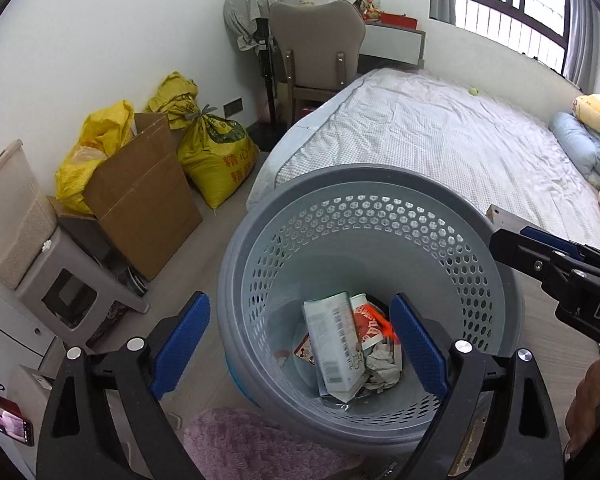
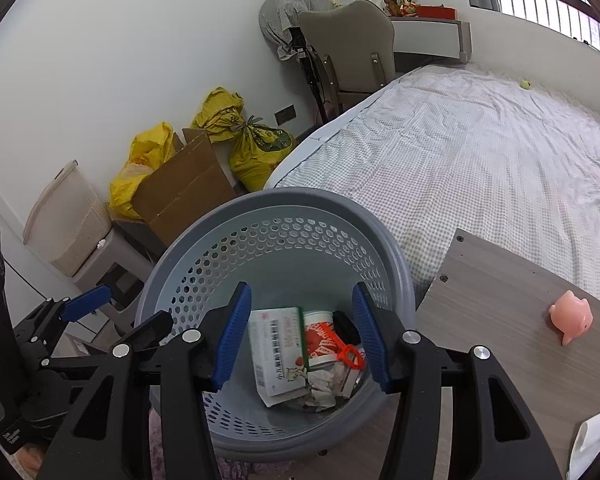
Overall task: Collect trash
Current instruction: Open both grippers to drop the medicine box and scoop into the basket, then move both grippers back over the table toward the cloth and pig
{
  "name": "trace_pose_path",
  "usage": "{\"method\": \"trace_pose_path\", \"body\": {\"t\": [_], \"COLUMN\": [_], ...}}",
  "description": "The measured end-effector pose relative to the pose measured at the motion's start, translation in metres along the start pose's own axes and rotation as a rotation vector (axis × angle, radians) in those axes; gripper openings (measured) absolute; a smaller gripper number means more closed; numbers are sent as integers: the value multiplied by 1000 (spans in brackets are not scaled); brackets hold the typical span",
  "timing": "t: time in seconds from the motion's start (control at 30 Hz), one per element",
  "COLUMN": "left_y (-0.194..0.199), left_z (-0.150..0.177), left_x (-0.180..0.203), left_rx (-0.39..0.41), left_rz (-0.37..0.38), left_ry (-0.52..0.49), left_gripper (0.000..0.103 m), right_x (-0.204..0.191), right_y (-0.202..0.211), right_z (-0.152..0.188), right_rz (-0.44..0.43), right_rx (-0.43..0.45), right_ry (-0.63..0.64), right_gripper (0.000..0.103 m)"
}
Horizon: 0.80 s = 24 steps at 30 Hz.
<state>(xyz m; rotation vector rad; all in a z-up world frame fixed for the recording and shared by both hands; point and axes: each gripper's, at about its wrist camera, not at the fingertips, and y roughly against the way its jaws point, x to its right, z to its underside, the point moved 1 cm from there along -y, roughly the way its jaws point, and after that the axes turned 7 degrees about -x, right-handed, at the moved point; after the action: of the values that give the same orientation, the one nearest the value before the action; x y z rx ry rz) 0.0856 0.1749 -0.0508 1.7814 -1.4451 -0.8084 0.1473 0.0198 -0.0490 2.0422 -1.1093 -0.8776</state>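
1. Left wrist view: the left gripper (image 1: 300, 344) hangs over the grey perforated trash basket (image 1: 260, 236), its blue-padded fingers (image 1: 182, 344) spread wide and holding nothing. At the basket's bottom lie a white carton (image 1: 334, 350), a red-printed cup (image 1: 366, 322), an orange plastic piece (image 1: 386, 326) and crumpled paper (image 1: 384, 368). The basket stands on the floor beside the bed (image 1: 440, 136) — a purple fuzzy rug (image 1: 244, 444) lies near it.

2. Right wrist view: the right gripper (image 2: 302, 336) hovers above the same basket (image 2: 340, 208), fingers apart and empty. The left gripper (image 2: 96, 308) shows at the left edge. A pink toy (image 2: 571, 318) rests on the wooden table (image 2: 500, 292) just beside the basket — yellow bags (image 2: 256, 148) and a cardboard box (image 2: 184, 188) stand by the wall.
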Motion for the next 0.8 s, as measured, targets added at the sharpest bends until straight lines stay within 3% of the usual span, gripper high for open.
{"method": "trace_pose_path", "body": {"t": [0.37,0.8], "left_y": [14,37], "left_z": [5,11], "left_x": [-5,10], "left_rx": [23,50], "left_rz": [-21,-14], "left_ry": [27,2], "left_gripper": [95,95], "right_x": [-6,-3], "right_y": [19,55], "right_z": [11,29], "right_rz": [90,178], "right_rx": [50,107], "right_ry": [21,20], "right_gripper": [62,62]}}
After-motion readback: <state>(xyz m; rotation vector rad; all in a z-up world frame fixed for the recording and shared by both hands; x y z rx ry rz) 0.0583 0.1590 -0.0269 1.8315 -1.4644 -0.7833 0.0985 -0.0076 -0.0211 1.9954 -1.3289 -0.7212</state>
